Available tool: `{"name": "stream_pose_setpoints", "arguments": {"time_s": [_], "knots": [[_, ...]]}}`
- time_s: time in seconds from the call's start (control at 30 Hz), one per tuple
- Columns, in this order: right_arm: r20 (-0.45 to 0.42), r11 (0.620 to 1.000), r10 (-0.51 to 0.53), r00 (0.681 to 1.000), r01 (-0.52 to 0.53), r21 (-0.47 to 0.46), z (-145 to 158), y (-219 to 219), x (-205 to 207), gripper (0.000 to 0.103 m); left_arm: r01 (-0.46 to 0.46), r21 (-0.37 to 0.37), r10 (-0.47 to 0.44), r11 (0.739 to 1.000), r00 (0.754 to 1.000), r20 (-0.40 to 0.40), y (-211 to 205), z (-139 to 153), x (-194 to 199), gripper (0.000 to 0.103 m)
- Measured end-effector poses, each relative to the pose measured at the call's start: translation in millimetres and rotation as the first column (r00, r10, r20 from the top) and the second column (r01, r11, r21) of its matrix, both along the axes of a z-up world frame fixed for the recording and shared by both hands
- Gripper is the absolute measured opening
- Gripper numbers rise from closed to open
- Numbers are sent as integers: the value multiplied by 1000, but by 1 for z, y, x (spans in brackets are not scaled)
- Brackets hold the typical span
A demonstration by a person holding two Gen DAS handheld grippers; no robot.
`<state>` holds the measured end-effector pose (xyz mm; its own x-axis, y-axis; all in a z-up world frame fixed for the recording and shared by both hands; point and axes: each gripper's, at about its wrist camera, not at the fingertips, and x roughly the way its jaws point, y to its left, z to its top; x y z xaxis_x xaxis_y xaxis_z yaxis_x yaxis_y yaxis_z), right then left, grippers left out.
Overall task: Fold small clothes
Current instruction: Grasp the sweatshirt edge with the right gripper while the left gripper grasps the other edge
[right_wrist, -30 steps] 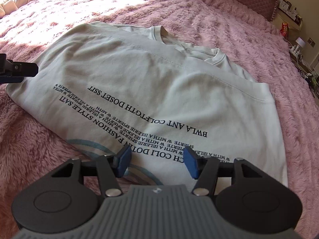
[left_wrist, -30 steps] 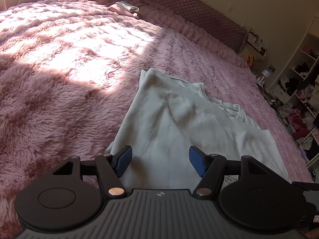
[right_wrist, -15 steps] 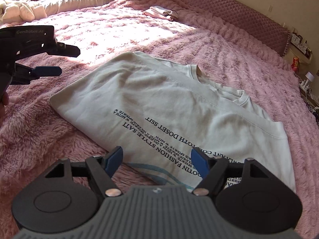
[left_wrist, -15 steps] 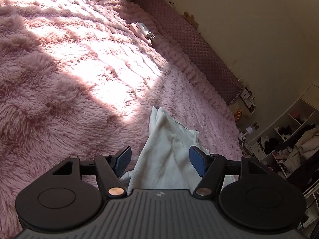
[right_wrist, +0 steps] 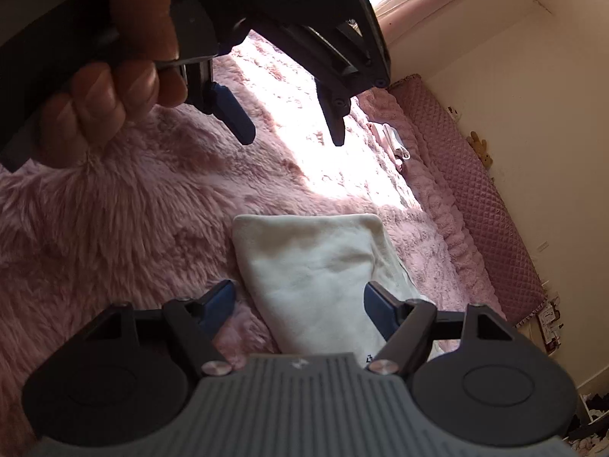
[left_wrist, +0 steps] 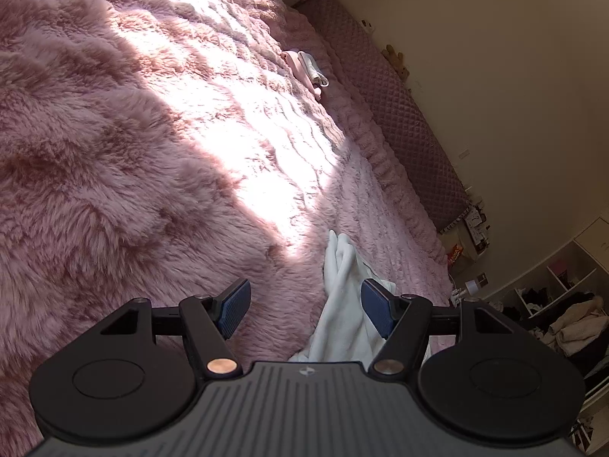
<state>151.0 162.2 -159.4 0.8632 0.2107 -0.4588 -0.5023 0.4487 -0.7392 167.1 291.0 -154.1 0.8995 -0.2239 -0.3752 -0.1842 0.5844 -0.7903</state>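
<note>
I find the left gripper with its jaws spread wide and nothing pressed between its blue pads; it hangs over the pink fluffy blanket. A bunched edge of the white T-shirt runs up between the jaws, nearer the right-hand pad, though I cannot tell whether it touches that pad. The right gripper also stands open, gripping nothing; its jaws have just been opening, and the T-shirt lies flat on the blanket between and beyond them. In the right wrist view, the left gripper appears above and left, held by a hand. Small folded clothes sit far off near the quilted headboard.
</note>
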Motion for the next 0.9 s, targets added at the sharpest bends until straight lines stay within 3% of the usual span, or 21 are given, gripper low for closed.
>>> {"name": "stream_pose_setpoints", "arguments": {"time_s": [0.17,0.3,0.33,0.43,0.53,0.67,0.77,0.8,0.83,0.9], "knots": [[35,1000,13,999,-13,-2,-6,26,10,54,4,-27,-4,1000,1000,2,10,-5,1,77],[13,1000,26,1000,-26,3,-9,31,12,10,30,-17,-30,999,1000,0,14,-5,12,77],[13,999,38,999,-38,0,-12,32,10,8,41,-13,-41,999,999,-8,15,-5,17,77],[0,999,32,999,-32,32,-11,31,10,6,107,-77,-109,991,994,-14,21,-7,44,77],[-54,991,42,998,-35,129,-3,30,12,5,270,-162,-274,949,962,-7,25,-16,88,77],[-68,991,36,997,-26,134,-8,30,20,4,422,-120,-436,898,891,-128,10,-22,145,77],[-15,994,44,999,-42,102,-15,32,17,5,475,-96,-484,875,862,-149,-4,-20,170,77],[26,995,45,999,-47,85,-17,32,15,9,475,-112,-488,873,858,-159,-7,-21,178,77],[79,996,46,996,-52,67,-19,32,12,23,480,-133,-497,867,852,-165,-9,-23,186,77],[139,998,42,989,-49,47,-21,29,8,31,486,-183,-513,855,845,-152,-14,-27,198,77]]}}
